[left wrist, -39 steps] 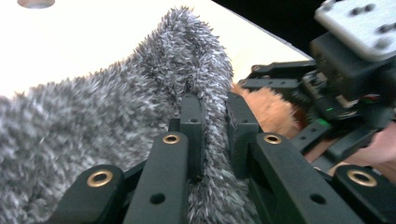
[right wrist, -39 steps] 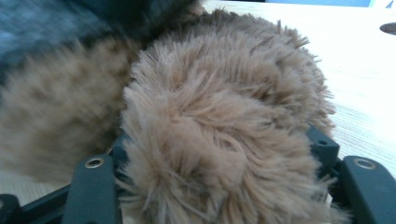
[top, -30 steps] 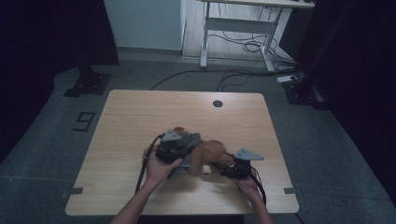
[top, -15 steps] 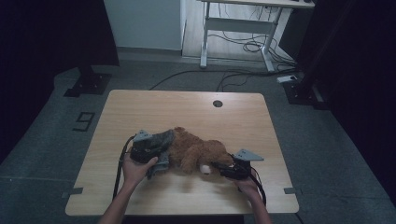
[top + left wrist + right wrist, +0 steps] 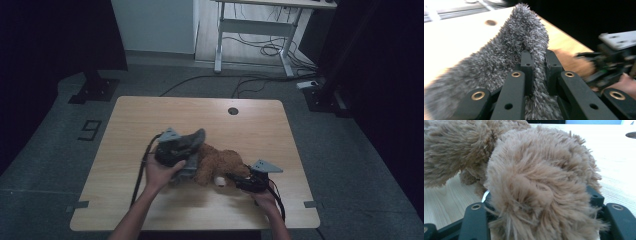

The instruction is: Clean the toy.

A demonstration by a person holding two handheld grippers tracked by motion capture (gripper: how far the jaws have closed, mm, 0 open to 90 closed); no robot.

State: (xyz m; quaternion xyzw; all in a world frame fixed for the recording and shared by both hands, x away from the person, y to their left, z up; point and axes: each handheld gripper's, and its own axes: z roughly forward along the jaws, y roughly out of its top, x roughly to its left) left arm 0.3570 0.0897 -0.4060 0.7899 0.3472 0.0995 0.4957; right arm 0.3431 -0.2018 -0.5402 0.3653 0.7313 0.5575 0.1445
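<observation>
My left gripper (image 5: 192, 150) is clamped tight on a fold of grey plush fabric (image 5: 506, 57); in the left gripper view the shaggy grey pile rises from between my two black jaws and arcs away toward twelve o'clock, with the pale wooden table (image 5: 150, 112) beyond it and its round hole (image 5: 233, 111) at about eleven. In the high view that grey piece sits near the middle of the table, at about nine o'clock from the brown plush toy (image 5: 220, 162) and touching it. My right gripper (image 5: 235, 180) comes in from about four o'clock of the toy and is closed on one rounded brown limb of it; in the right gripper view the fluffy brown bulk (image 5: 541, 195) bulges between my jaws, which stand partway apart around it, pressed into the fur on both sides. The rest of the toy lies on the wood at about ten o'clock in that view.
</observation>
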